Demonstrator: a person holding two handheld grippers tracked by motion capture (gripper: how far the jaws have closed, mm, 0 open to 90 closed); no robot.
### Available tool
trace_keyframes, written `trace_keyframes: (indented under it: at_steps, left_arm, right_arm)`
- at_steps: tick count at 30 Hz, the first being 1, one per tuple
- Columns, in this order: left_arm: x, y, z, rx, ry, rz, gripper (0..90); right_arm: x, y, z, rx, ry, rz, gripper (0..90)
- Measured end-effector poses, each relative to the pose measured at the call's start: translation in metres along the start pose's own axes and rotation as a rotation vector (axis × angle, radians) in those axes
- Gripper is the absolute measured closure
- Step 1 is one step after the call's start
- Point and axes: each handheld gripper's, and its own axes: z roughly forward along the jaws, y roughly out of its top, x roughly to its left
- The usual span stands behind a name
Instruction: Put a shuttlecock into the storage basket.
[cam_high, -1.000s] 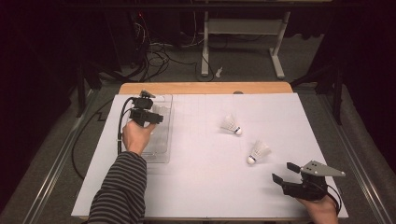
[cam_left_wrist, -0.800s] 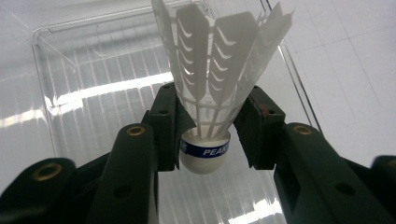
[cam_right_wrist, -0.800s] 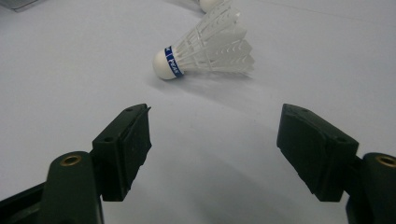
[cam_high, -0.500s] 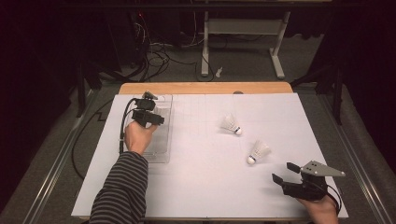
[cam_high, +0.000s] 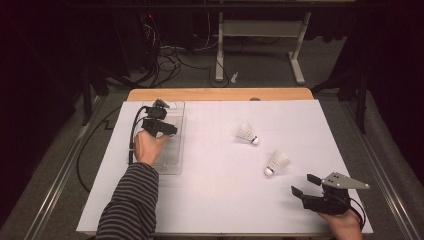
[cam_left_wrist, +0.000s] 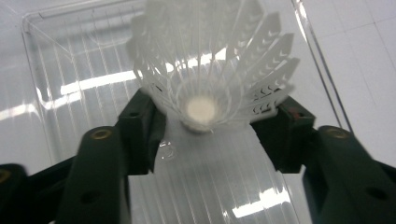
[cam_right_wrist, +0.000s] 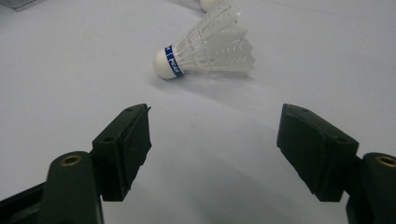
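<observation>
A white shuttlecock (cam_left_wrist: 210, 56) stands in the clear plastic tray (cam_high: 170, 161), cork down, its skirt opening toward the left gripper view. My left gripper (cam_high: 159, 121) points down into the tray (cam_left_wrist: 60, 70). Its jaws have just been opening and flank the skirt's narrow end (cam_left_wrist: 208, 116) without squeezing it. Two more shuttlecocks (cam_high: 247, 133) (cam_high: 276, 162) lie on the white sheet right of centre. My right gripper (cam_high: 304, 184) rests open near the front right corner. The blue-banded shuttlecock (cam_right_wrist: 205, 51) lies a short way ahead of its jaws (cam_right_wrist: 215, 140).
A white sheet (cam_high: 215, 200) covers the table, and a wooden edge (cam_high: 220, 94) shows at the back. A cable (cam_high: 133, 135) trails from the left gripper. A desk frame (cam_high: 260, 30) and cables lie on the floor beyond.
</observation>
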Motion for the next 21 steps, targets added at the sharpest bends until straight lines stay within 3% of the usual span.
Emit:
trace_keyframes:
  at_steps: [2, 8, 21]
  left_arm:
    - [-0.001, -0.001, -0.001, -0.012, 0.016, 0.008, 40.0]
    - [-0.003, -0.001, -0.004, -0.035, -0.001, 0.012, 36.0]
    - [-0.006, -0.009, -0.013, -0.075, -0.013, 0.037, 39.4]
  right_arm:
    - [0.0, 0.0, 0.0, 0.001, 0.0, 0.0, 26.4]
    - [0.0, 0.0, 0.0, 0.0, 0.0, -0.001, 26.4]
    - [0.0, 0.0, 0.0, 0.001, -0.003, -0.004, 26.4]
